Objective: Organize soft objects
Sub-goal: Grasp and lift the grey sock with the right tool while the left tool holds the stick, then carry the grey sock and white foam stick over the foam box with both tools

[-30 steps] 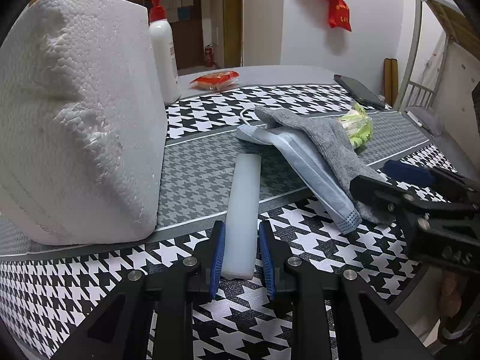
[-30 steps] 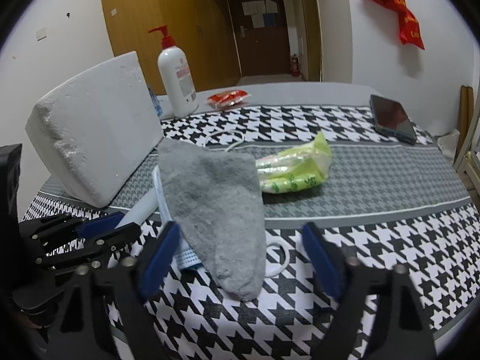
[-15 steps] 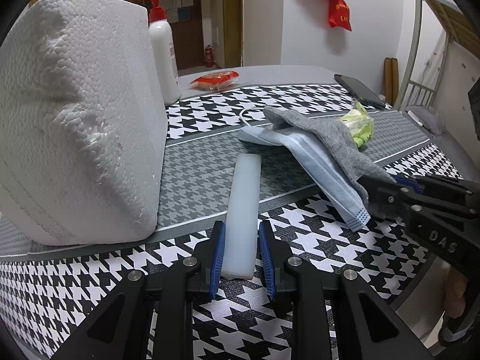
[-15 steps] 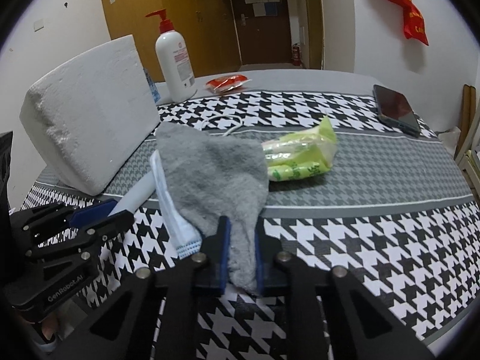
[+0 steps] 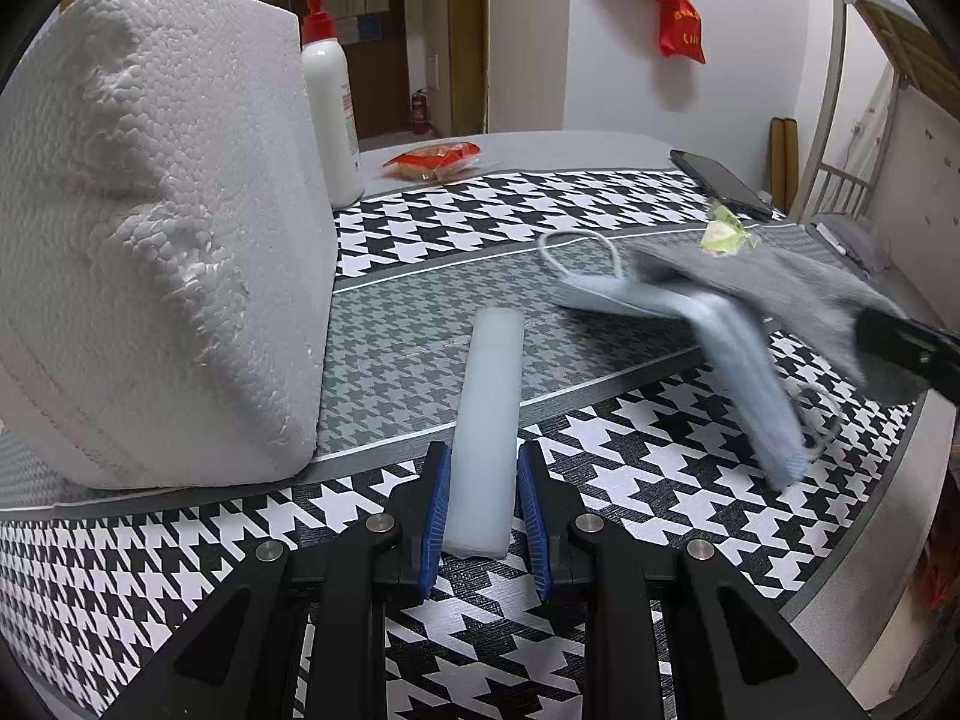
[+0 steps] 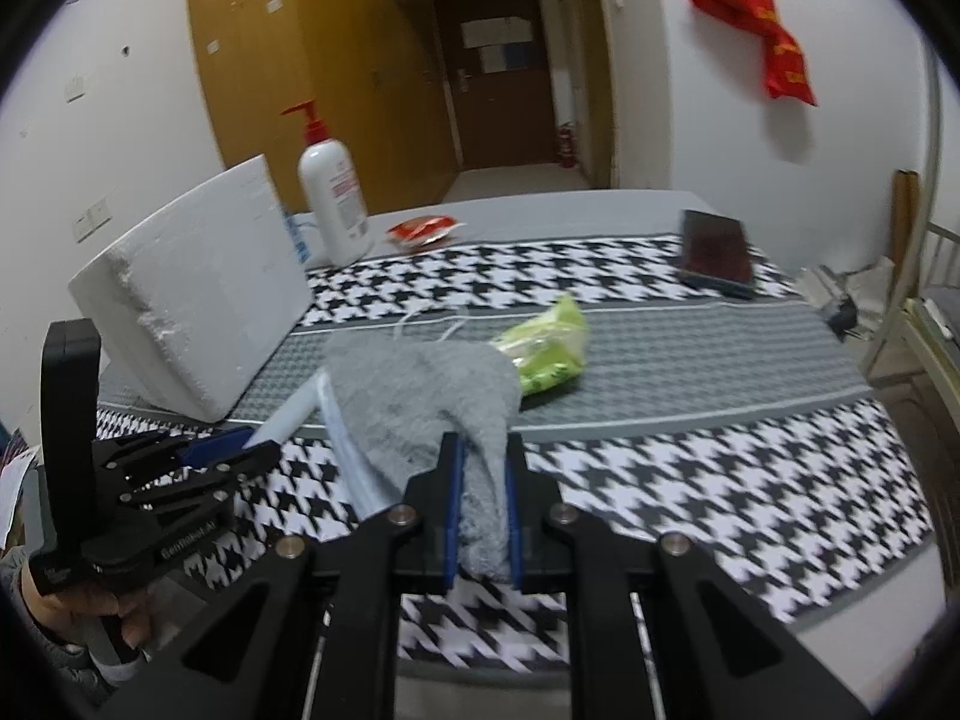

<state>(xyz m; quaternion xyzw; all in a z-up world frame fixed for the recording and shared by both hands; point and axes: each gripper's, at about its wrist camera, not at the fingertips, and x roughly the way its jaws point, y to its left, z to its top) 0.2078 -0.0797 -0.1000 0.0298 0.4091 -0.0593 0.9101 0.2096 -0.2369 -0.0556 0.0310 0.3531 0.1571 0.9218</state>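
Observation:
My right gripper (image 6: pixel 482 450) is shut on the near end of a grey knitted cloth (image 6: pixel 420 396) and holds it raised off the houndstooth table. A light blue face mask (image 5: pixel 720 348) hangs askew under the cloth, its lower end dangling. In the left wrist view the cloth (image 5: pixel 780 288) stretches to a dark finger (image 5: pixel 900 345) of the right gripper at the right edge. My left gripper (image 5: pixel 483 456) is shut on the near end of a pale translucent bar (image 5: pixel 489 396) that lies flat on the table.
A big white foam block (image 5: pixel 150 228) stands left of the bar. Behind it is a white pump bottle (image 5: pixel 330 108). A red packet (image 5: pixel 432 159), a green packet (image 6: pixel 549 348) and a dark phone (image 6: pixel 714 252) lie farther back. A hand holds the left gripper (image 6: pixel 258 443).
The right jaws closed on the grey cloth's near end and pulled it up and back. The mask slid and tipped along with it. The left gripper and bar stayed put.

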